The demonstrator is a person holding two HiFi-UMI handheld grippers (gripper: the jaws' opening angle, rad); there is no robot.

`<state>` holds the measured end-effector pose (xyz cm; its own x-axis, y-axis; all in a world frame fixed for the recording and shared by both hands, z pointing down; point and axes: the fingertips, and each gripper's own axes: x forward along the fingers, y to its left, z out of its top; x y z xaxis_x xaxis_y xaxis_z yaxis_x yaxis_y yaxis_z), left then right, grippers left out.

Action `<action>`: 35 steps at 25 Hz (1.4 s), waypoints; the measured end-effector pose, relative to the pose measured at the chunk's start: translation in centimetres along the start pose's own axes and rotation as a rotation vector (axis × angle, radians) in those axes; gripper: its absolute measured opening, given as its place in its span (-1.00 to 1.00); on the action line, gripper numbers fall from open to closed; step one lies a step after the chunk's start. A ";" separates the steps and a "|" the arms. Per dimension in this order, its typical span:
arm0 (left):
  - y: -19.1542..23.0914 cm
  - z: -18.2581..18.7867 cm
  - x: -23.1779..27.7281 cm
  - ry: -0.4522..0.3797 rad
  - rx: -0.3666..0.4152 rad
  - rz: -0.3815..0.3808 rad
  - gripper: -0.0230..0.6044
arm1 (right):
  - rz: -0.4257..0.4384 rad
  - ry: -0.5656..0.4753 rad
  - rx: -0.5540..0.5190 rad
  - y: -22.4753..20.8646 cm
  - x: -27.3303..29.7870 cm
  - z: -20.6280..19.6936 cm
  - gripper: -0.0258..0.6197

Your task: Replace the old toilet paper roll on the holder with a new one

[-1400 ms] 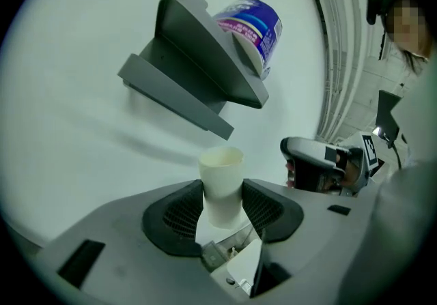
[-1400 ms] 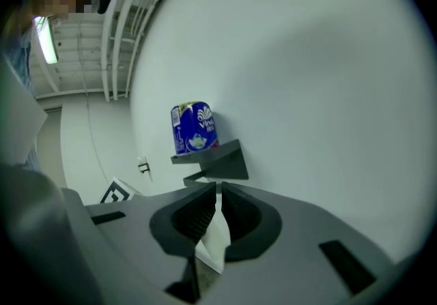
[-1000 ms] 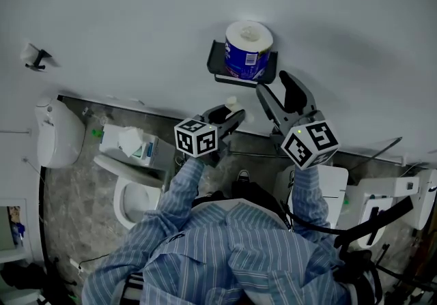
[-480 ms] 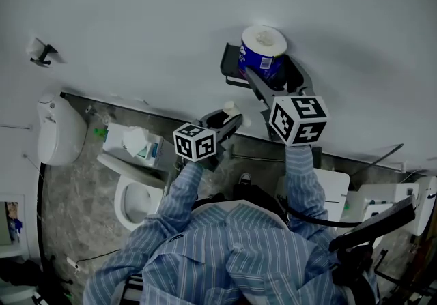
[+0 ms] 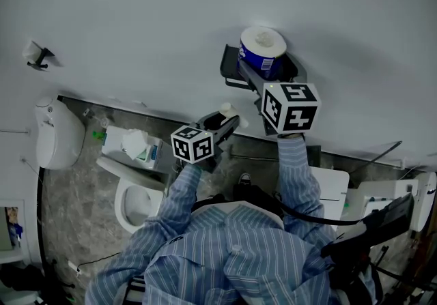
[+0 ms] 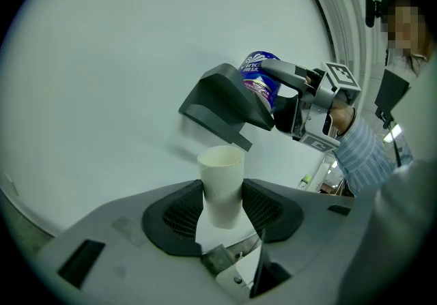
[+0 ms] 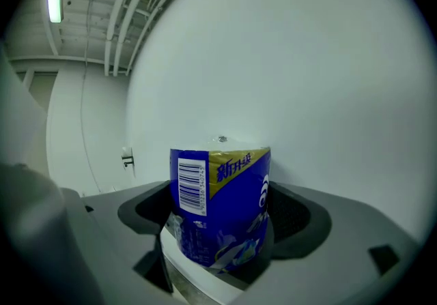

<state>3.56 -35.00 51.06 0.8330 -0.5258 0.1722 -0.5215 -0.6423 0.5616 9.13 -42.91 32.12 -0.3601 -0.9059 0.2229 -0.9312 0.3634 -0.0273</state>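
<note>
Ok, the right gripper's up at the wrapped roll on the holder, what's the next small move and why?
Probably close the right gripper on the wrapped toilet paper roll. Its jaws have just been opening and stand wide on either side of the roll, which sits on the wall holder, not yet gripped. The left gripper is shut on the empty cardboard tube.

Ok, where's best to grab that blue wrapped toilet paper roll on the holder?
I'd pinch the wrapped toilet paper roll across its curved sides at mid-height, coming in level from the room side. It stands upright on the holder, with the wall right behind it.
</note>
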 end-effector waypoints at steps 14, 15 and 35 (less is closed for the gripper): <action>-0.5 0.0 -0.4 -0.006 0.005 -0.011 -0.35 | 0.050 -0.070 0.073 -0.3 -1.1 0.0 0.35; -0.6 -0.1 -0.5 -0.005 0.005 -0.012 -0.35 | 0.053 -0.081 0.093 -0.5 -1.5 0.1 0.35; -4.1 -2.5 1.4 0.041 0.005 -0.082 -0.35 | -0.007 -0.285 0.549 -10.1 -13.9 -2.7 0.35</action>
<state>7.33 -31.76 51.01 0.8797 -0.4480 0.1593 -0.4522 -0.6848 0.5714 23.67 -33.40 31.94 -0.2840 -0.9579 -0.0426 -0.7994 0.2611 -0.5411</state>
